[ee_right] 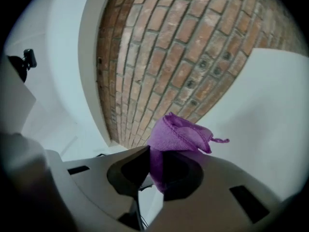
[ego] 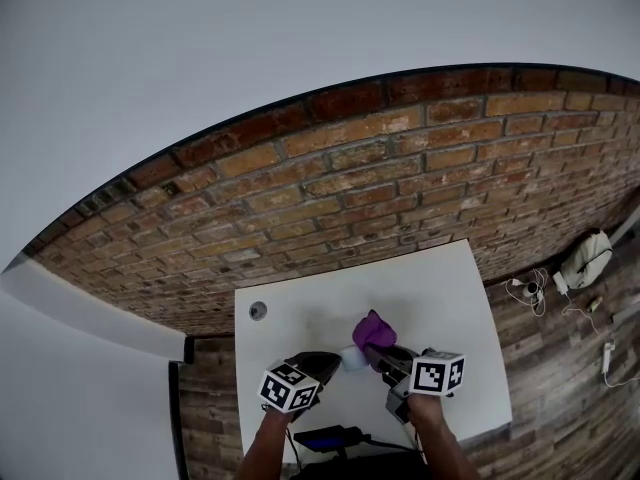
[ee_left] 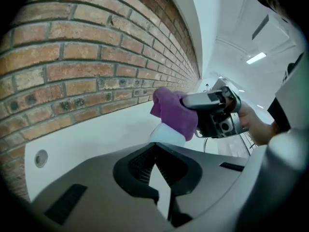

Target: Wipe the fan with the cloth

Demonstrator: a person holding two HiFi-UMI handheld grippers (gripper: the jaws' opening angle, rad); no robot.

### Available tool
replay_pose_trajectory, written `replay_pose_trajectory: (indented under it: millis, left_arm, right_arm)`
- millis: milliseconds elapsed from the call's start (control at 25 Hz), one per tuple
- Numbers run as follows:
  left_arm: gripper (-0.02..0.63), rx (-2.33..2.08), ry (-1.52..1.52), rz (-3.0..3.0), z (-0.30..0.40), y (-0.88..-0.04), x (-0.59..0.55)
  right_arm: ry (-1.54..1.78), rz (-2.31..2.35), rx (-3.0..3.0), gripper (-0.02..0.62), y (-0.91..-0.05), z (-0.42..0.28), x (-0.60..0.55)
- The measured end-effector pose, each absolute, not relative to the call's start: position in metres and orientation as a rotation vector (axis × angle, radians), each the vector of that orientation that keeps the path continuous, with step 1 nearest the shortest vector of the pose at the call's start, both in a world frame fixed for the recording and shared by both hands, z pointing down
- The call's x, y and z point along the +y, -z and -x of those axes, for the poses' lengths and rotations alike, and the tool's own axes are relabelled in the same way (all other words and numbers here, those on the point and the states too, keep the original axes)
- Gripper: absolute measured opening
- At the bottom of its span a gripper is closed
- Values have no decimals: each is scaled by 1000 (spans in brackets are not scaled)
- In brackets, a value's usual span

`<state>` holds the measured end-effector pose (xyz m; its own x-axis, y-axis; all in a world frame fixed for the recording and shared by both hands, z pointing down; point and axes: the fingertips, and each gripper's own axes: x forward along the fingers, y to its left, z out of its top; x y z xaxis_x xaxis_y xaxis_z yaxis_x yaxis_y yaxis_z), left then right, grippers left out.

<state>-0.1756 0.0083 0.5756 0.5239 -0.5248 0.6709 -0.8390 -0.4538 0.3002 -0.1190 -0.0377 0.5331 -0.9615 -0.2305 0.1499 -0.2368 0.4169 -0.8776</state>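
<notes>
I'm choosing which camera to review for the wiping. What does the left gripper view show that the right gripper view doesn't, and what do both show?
Only the left gripper view: the right gripper seen from outside with the hand holding it, a white object, possibly the fan, beneath the cloth, and a round grommet in the table. Only the right gripper view: the cloth pinched between that gripper's own jaws. Both: the purple cloth, the white table and the brick wall.

Nothing here that I can read.
The only printed marks are the black-and-white square patterns on my left gripper (ego: pixel 330 361) and my right gripper (ego: pixel 385 356). They carry no letters, numbers or brand names that I can make out.
</notes>
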Motion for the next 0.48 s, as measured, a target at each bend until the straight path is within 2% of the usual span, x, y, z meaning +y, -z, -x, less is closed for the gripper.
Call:
replay_pose_trajectory:
  millis: [80, 200, 480]
  left_arm:
    - [0, -1113, -704, -2193, 169, -565, 7]
    - [0, -1103, -833, -2234, 158, -563, 8]
    - [0, -1112, -1039, -2256, 162, -568, 5]
  right_arm:
    - [-1517, -288, -2686, 55, -508, 138, -29]
    - [-1428, -203, -2627, 55, -521, 156, -14]
    - [-1615, -386, -2582, 55, -564, 130, -38]
